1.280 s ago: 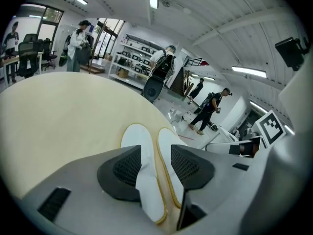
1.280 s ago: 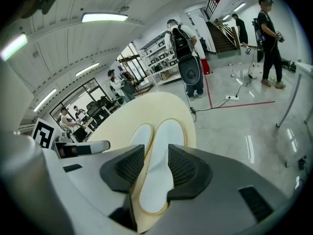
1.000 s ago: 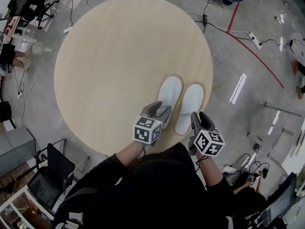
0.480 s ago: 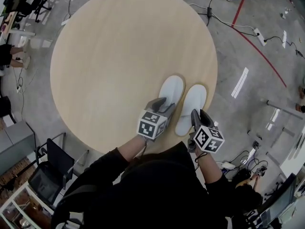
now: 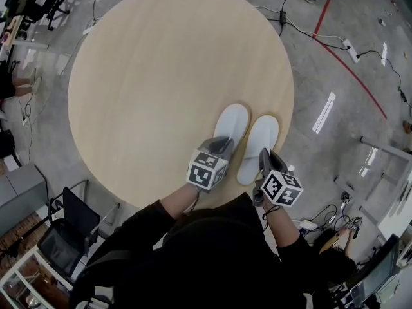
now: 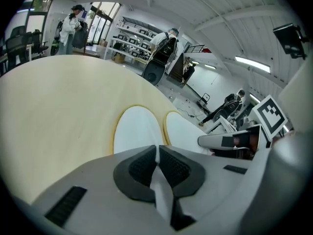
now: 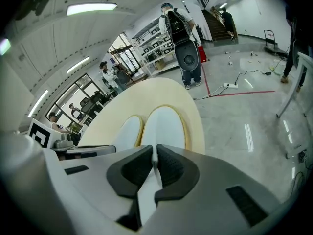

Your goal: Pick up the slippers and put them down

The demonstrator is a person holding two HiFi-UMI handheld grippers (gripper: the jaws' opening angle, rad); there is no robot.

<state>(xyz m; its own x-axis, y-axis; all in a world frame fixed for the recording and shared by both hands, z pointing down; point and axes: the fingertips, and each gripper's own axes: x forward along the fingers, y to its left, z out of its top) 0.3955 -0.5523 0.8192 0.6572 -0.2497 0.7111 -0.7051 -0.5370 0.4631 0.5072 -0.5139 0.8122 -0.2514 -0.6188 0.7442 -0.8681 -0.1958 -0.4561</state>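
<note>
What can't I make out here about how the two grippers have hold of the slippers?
- Head view: the left gripper and right gripper cover the heel ends of the left slipper and right slipper.
- Gripper views: each gripper's body hides its slipper's near half; only a white strip shows between the jaws; the right ones have just been closing on it.
- No view shows whether either slipper touches the table.

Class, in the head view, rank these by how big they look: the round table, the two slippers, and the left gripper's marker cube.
Largest: the round table.
Next: the left slipper and right slipper. They look alike and both are partly covered, so I leave them unranked.
Smallest: the marker cube of the left gripper, though it is nearer the camera.
</note>
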